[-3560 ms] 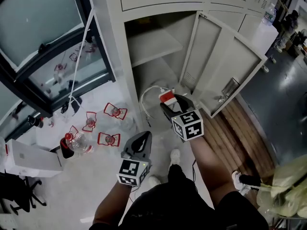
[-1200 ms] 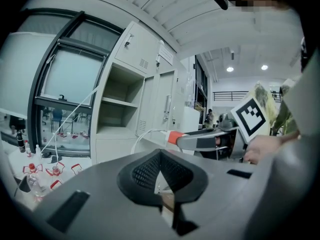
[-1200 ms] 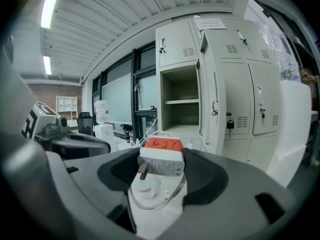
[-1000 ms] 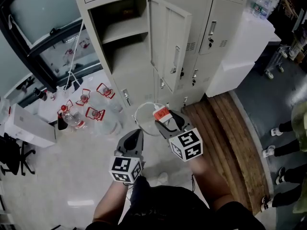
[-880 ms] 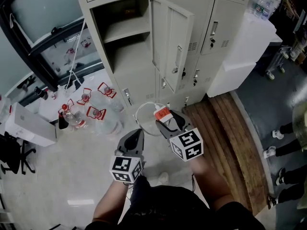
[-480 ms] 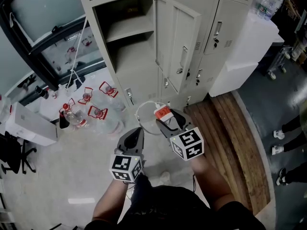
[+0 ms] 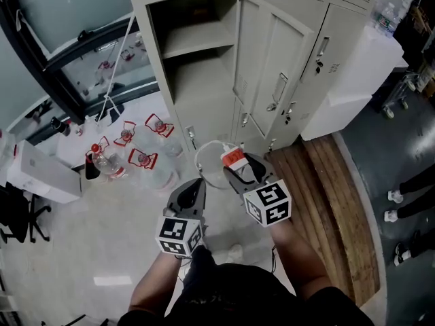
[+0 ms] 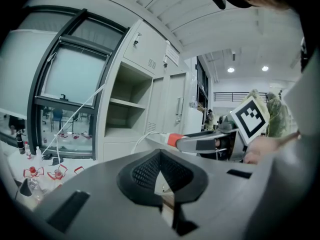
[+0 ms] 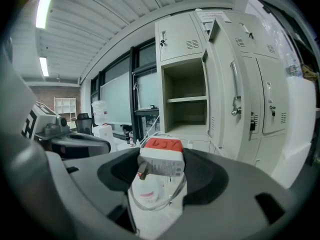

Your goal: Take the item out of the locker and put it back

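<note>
My right gripper (image 7: 234,166) is shut on a white power adapter (image 7: 232,157) with a red top; its white cable (image 7: 204,163) hangs in a loop below. In the right gripper view the adapter (image 9: 161,161) sits squarely between the pads. The beige locker (image 7: 198,60) stands ahead with its door (image 7: 270,73) swung open; both shelves of the open compartment (image 9: 185,104) look bare. My left gripper (image 7: 192,191) hovers beside the right one, lower left, shut with nothing in it (image 8: 160,156). The left gripper view also shows the adapter (image 8: 173,139) to the right.
Water bottles with red frames (image 7: 129,156) and a white box (image 7: 41,175) lie on the floor at left, under a window. A wooden platform (image 7: 326,202) and a white cabinet (image 7: 353,80) are at right. A person's feet (image 7: 393,216) show at the right edge.
The view has drifted so the locker sits farther right and a little nearer. Both grippers keep their places, and the right one still grips the adapter, which 3.6 s ago was close to the locker.
</note>
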The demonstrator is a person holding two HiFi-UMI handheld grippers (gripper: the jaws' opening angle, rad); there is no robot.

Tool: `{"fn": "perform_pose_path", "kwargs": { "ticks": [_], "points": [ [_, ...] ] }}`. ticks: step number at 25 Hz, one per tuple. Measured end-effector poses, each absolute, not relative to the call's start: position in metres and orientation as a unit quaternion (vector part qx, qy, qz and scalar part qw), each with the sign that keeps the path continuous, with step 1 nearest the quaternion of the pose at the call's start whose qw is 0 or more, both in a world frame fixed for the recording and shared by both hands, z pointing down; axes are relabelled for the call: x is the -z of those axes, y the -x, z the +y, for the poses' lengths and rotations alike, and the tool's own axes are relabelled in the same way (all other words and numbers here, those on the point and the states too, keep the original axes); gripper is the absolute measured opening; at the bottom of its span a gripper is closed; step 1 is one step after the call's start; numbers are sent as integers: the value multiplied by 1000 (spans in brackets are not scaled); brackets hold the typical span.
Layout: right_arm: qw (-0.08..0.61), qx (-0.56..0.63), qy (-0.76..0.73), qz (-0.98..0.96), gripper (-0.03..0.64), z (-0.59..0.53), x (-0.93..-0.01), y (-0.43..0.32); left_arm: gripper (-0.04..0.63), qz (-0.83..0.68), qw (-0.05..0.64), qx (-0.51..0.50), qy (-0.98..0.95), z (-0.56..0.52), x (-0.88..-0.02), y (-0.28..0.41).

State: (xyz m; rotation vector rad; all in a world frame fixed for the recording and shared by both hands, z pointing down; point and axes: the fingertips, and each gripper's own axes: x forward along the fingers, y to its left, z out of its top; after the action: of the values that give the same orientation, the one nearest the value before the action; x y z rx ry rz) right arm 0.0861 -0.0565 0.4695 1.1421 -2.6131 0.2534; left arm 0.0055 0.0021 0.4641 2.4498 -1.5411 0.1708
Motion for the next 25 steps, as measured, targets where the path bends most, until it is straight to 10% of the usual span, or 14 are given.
{"fn": "perform_pose_path", "kwargs": {
  "ticks": [25],
  "points": [
    [119, -93, -471, -869, 270, -192, -443, 5, 2, -477, 113, -51, -870, -118, -449, 102]
  ]
}}
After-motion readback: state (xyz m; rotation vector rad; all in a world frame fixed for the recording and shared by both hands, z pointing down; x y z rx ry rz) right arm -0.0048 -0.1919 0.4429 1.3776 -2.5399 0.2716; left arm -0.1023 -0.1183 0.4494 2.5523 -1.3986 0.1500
